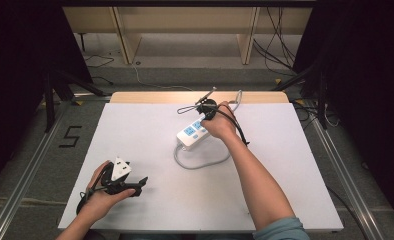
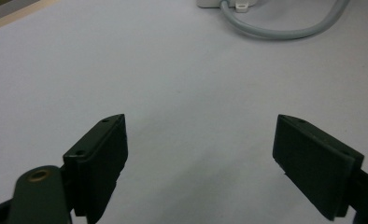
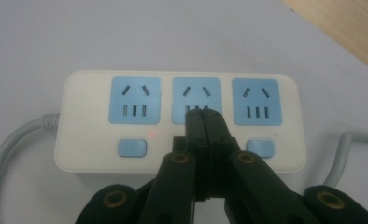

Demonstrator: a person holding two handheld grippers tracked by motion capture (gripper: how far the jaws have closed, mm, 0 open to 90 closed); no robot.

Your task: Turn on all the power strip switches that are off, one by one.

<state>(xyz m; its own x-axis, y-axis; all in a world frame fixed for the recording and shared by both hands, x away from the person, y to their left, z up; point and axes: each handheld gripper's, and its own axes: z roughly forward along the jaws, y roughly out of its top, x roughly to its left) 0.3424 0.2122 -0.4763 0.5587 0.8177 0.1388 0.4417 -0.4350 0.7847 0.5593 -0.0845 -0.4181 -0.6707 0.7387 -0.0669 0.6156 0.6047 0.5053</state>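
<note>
- One power strip (image 1: 193, 133) lay on the white surface (image 1: 135, 135), right of centre toward the far edge, its long axis running from near-left to far-right.
- It carried three blue sockets and, as far as could be seen, three blue switches in a row, the middle one hidden by the fingers; a small red light (image 3: 152, 135) showed beside the left switch (image 3: 132, 148).
- One grey cable (image 1: 200, 162) left its near-left end and looped toward the near side.
- The right gripper (image 3: 204, 122) stood directly over the strip, its fingers pressed together with nothing between them, tips at the lower edge of the middle socket (image 3: 196, 100) and apparently touching.
- Judged from this, the middle switch lay just under and nearward of those tips; the right hand was by far the nearer.
- The left gripper (image 1: 135, 186) rested well apart at the near-left, fingers spread wide and empty over bare surface.
</note>
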